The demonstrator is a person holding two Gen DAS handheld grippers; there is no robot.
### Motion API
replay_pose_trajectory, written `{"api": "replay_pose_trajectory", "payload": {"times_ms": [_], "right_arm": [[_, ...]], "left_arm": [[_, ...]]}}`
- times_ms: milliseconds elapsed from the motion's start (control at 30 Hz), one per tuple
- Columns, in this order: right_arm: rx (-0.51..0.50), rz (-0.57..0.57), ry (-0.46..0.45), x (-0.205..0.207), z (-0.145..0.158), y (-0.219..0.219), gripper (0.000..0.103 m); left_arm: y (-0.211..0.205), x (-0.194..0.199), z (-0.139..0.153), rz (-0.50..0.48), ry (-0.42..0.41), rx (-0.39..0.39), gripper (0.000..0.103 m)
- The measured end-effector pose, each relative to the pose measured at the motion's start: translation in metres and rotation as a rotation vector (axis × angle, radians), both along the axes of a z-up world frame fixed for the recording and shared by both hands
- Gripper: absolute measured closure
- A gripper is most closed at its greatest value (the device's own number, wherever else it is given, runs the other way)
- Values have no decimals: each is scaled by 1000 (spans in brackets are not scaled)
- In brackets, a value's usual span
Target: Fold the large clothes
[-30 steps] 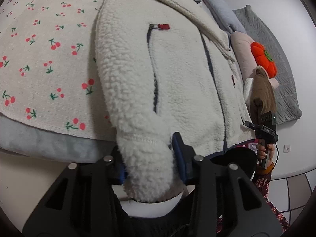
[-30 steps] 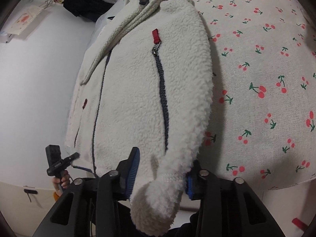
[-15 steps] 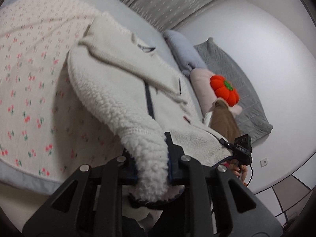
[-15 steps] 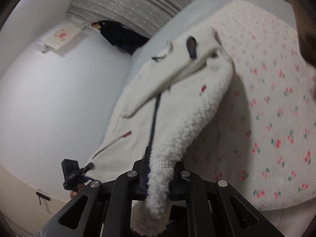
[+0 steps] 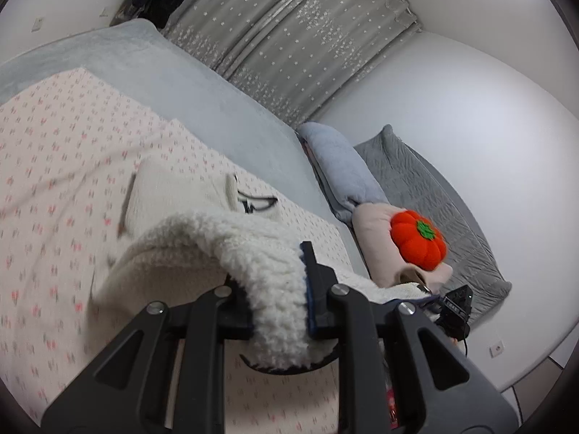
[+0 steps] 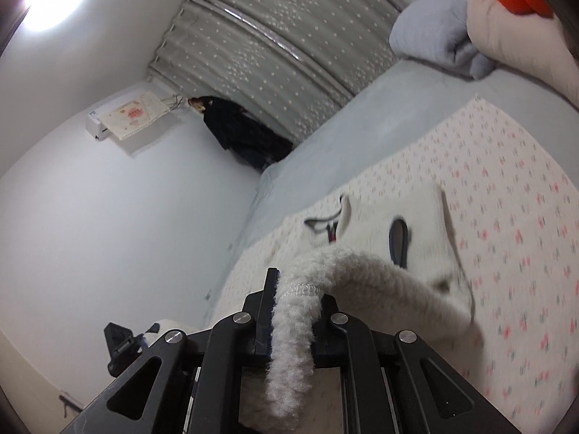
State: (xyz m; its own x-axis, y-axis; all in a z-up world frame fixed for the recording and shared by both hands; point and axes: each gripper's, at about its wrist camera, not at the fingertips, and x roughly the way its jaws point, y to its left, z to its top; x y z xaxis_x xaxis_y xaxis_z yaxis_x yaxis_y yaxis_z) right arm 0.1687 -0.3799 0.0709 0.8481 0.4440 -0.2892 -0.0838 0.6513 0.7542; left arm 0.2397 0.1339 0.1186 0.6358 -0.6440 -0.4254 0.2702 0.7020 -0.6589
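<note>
A white fleece jacket (image 5: 188,249) lies on the cherry-print sheet (image 5: 47,166) on the bed. My left gripper (image 5: 277,289) is shut on the jacket's thick bottom hem, lifted above the bed. My right gripper (image 6: 295,311) is shut on the other bottom corner of the jacket (image 6: 365,275), also raised. The lifted hem arches over toward the collar, which still rests flat on the sheet. The jacket's lower body is hidden under the raised fold. Each gripper shows small in the other's view: the right one (image 5: 456,305) and the left one (image 6: 121,341).
A grey blanket (image 5: 173,83) covers the far side of the bed. Pillows (image 5: 340,170), a grey quilt and an orange pumpkin plush (image 5: 418,240) sit at the head. A starred curtain (image 5: 289,39), dark hanging clothes (image 6: 242,133) and white walls surround the bed.
Both grippers have closed on the jacket's bottom hem corners and lifted them up and forward toward the collar. The views have tilted from looking down at the jacket to looking across the bed.
</note>
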Motion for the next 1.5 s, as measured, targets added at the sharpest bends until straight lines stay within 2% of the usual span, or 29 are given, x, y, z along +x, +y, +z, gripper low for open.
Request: {"api": "replay_pose_trajectory", "payload": {"times_ms": [133,267,333,433,567,633,700,767,800,833,867,900,933,967,1033,1100,1200,1267,1367,1433,1500], "right_arm": [[-43,-48,27,65,1,-12,91],[-66,-113,67,136,-21,-31,91],[-73,-140,94,173,-42,-41,91],[-32,-151,164,223,-85,-54,91],[-49,-172,242,258,-139,-55,88],[-51,-176,291,268,-158,-54,88],[-17,-171,301,269,-170,-57,88],[13,-153,285,264,-166,-62,82],[11,-142,282,260,-161,-63,80],[-3,-141,278,255,-153,-65,69],[-21,-149,275,250,-147,-65,49],[-56,-174,260,239,-135,-65,35],[-90,-201,233,230,-124,-64,25],[-136,-217,188,219,-111,-64,24],[-200,-233,162,209,-96,-61,24],[-276,-226,138,206,-84,-49,24],[-417,-160,148,227,-76,-11,24],[-517,-99,174,249,-82,20,24],[-619,-25,233,289,-102,56,25],[-689,-10,307,318,-116,68,26],[-751,-35,370,339,-127,69,27]], "left_arm": [[-19,67,-2,20,-16,40,81],[-37,138,-22,78,-50,130,81],[-46,177,-46,103,-38,155,81],[-54,229,-100,147,48,167,80],[-55,264,-167,204,135,213,77],[-52,268,-197,210,176,173,77],[-47,265,-198,205,173,120,77],[-48,263,-190,182,187,136,73],[-49,260,-183,164,200,171,71],[-50,254,-176,167,199,195,64],[-51,249,-169,169,193,219,45],[-50,240,-158,198,172,260,33],[-50,228,-146,241,116,300,21],[-48,214,-134,267,41,326,20],[-52,201,-120,258,-37,373,20],[-67,197,-113,226,-69,453,20],[-100,203,-119,135,-95,549,20],[-116,212,-132,105,-76,580,20],[-136,231,-151,91,-46,675,20],[-141,252,-168,110,21,764,20],[-136,272,-178,136,83,810,20]]}}
